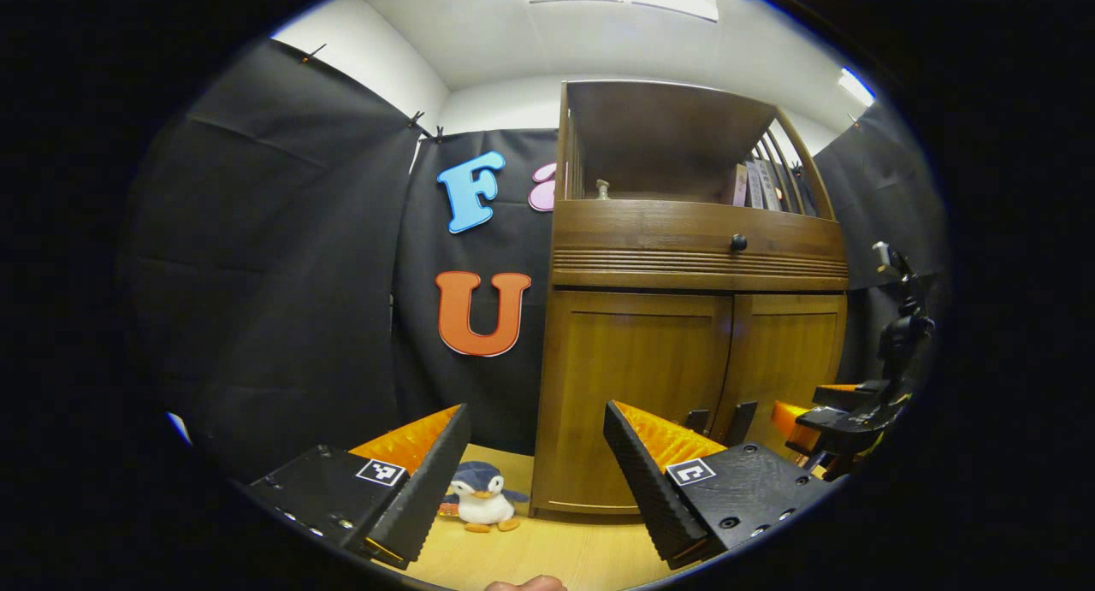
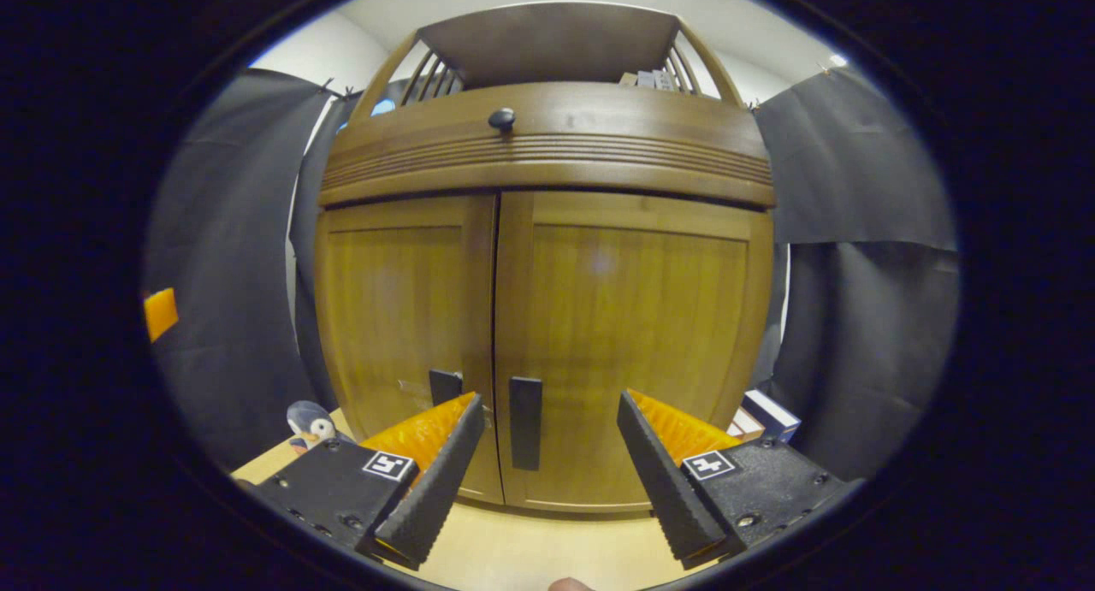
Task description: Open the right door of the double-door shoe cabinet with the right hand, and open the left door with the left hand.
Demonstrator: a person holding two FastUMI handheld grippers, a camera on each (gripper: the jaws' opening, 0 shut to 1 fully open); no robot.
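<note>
A wooden shoe cabinet stands against the booth wall with both doors closed. In the right gripper view its right door [image 2: 633, 317] and left door [image 2: 402, 309] fill the middle, each with a dark vertical handle: the right handle [image 2: 525, 422] and the left handle [image 2: 445, 386]. My right gripper [image 2: 543, 441] is open just in front of the right handle, with the handle between its fingers but untouched. In the left gripper view the cabinet's left door [image 1: 633, 377] is ahead on the right. My left gripper [image 1: 537, 454] is open and holds nothing, some way back. The right gripper [image 1: 834, 420] appears there near the door handles [image 1: 723, 420].
A small penguin toy [image 1: 481, 497] sits on the light wooden floor [image 1: 556, 557] left of the cabinet. A drawer with a round knob [image 1: 738, 242] and an open shelf with books [image 1: 757, 185] top the cabinet. A box [image 2: 770, 413] lies at the cabinet's right foot.
</note>
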